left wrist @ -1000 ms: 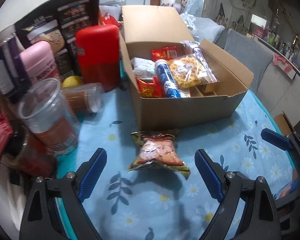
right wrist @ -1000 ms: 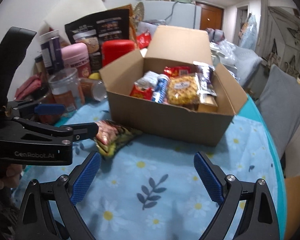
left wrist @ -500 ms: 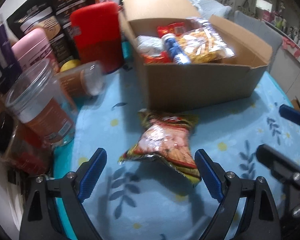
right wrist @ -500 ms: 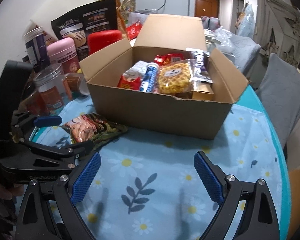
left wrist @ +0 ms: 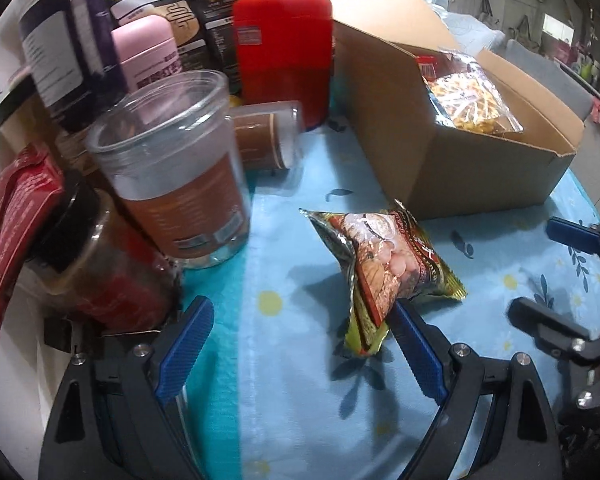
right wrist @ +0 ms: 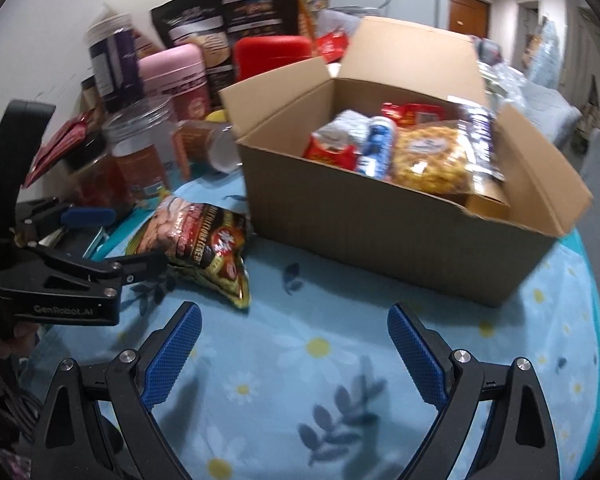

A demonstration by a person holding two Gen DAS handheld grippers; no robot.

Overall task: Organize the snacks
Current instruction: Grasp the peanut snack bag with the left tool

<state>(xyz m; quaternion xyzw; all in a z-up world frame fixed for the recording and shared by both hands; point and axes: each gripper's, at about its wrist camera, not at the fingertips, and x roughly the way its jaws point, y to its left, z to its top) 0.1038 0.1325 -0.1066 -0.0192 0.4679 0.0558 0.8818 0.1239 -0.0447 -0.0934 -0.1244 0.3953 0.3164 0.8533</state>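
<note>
Presently: one foil peanut packet (left wrist: 384, 264) lying on the daisy-print tablecloth (left wrist: 284, 392), just before one open cardboard box (right wrist: 380, 220). Left gripper (left wrist: 300, 344) spread wide, right pad touching the packet's near edge. Right gripper (right wrist: 296, 344) spread wide, holding nothing. One red canister (left wrist: 282, 52), one pink (left wrist: 148, 56); one clear jar (left wrist: 172, 168).

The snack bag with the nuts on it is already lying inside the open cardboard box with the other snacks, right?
Not quite. The snack bag lies on the flowered tablecloth in front of the open cardboard box, not inside it. The right wrist view shows this plainly.
</note>
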